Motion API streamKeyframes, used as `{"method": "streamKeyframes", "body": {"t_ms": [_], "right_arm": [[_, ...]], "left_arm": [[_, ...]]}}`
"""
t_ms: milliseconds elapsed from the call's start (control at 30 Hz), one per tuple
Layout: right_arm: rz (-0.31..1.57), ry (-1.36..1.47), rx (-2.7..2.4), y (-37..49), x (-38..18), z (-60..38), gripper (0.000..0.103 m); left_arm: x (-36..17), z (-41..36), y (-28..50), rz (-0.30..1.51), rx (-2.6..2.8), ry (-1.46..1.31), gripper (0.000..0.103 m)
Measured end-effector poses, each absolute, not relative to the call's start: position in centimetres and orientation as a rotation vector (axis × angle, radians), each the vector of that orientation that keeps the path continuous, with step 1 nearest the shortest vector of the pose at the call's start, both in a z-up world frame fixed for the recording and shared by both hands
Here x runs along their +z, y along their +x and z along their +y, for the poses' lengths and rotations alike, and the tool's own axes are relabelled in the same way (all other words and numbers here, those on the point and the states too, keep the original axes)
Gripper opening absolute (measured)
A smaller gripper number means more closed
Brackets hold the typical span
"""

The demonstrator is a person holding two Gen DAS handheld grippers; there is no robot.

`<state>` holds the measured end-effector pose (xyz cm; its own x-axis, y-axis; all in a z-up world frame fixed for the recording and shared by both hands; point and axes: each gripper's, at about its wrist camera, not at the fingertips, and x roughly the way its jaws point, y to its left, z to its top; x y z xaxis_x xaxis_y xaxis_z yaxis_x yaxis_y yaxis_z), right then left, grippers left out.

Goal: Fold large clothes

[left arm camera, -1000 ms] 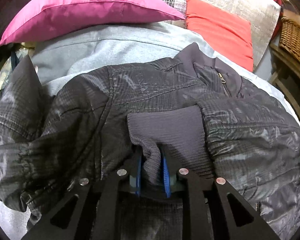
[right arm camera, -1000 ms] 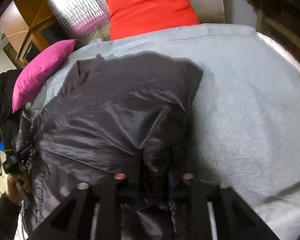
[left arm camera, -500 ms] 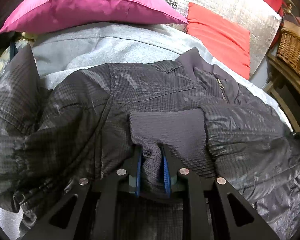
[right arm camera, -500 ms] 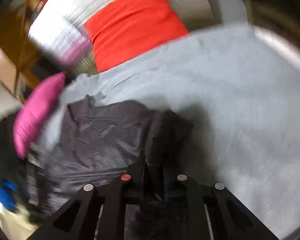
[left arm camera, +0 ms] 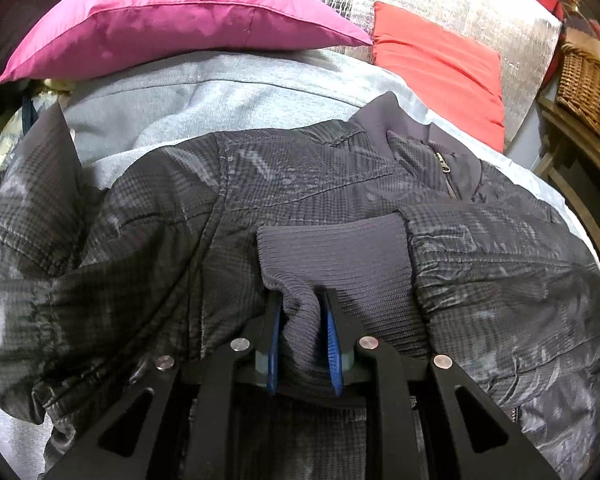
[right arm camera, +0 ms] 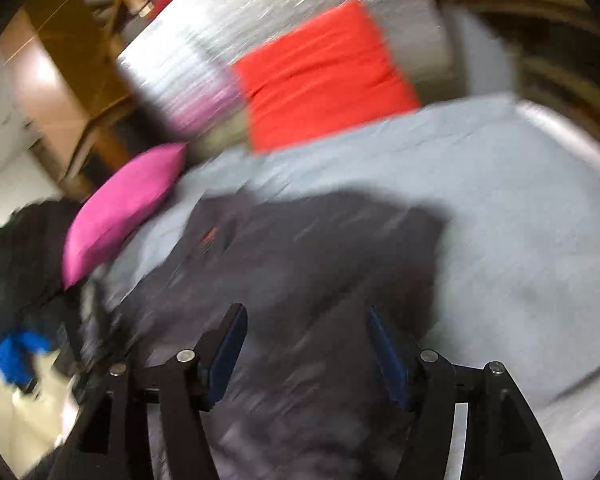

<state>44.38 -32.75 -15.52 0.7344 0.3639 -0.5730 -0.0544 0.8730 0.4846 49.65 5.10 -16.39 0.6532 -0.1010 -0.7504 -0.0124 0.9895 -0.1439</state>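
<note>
1. Your left gripper (left arm camera: pixel 302 336) pinched the ribbed cuff (left arm camera: pixel 336 256) of the dark jacket (left arm camera: pixel 172 240) between its 2 blue pads (left arm camera: pixel 332 344).
2. The jacket lay spread on the grey sheet (left arm camera: pixel 188 92), below the pink pillow (left arm camera: pixel 172 20) and the red cushion (left arm camera: pixel 436 64).
3. Your right gripper (right arm camera: pixel 306 344) had just been opening; its fingers stood wide above the blurred jacket, gripping nothing.
</note>
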Motion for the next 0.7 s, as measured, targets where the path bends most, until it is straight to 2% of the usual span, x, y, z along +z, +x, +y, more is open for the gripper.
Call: {"method": "streamKeyframes", "body": {"t_ms": [67,133,200,233,300,333,400,467,533,700], "right_arm": [[0.808,0.439,0.198,45.7,-18.5,-32.0,0.067],[0.834,0.461,0.176,46.7,-19.8,-32.2,0.066],[0.783,0.458,0.159,46.1,-17.7,-31.5,0.067],[0.747,0.456,0.191,45.5,-16.5,-30.9,0.068],[0.702,0.414,0.225,43.9,-15.1,-29.5,0.071],[0.692,0.4,0.24,43.3,-14.9,-28.9,0.077],[0.678,0.388,0.269,41.0,-15.4,-27.4,0.078],[0.697,0.395,0.288,39.2,-16.9,-26.5,0.078],[0.726,0.387,0.299,38.9,-18.7,-24.9,0.078],[0.77,0.285,0.287,36.9,-21.1,-21.6,0.078]], "left_arm": [[-16.3,4.8,49.7,0.86,-0.041,-0.12,0.022],[-15.8,4.6,49.7,0.872,-0.021,-0.098,0.029],[-14.9,4.6,49.5,0.909,-0.014,-0.057,0.065],[-14.5,4.8,49.2,0.917,-0.022,-0.072,0.069],[-12.6,6.2,47.5,0.9,-0.077,-0.159,0.07],[-11.5,7.3,46.3,0.881,-0.108,-0.212,0.072],[-9.3,10.2,43.4,0.827,-0.147,-0.32,0.083],[-7.8,14.6,40.5,0.752,-0.13,-0.401,0.085],[-7.5,19.0,38.9,0.713,-0.066,-0.465,0.087],[-10.0,35.7,34.8,0.679,0.287,-0.713,0.087]]}}
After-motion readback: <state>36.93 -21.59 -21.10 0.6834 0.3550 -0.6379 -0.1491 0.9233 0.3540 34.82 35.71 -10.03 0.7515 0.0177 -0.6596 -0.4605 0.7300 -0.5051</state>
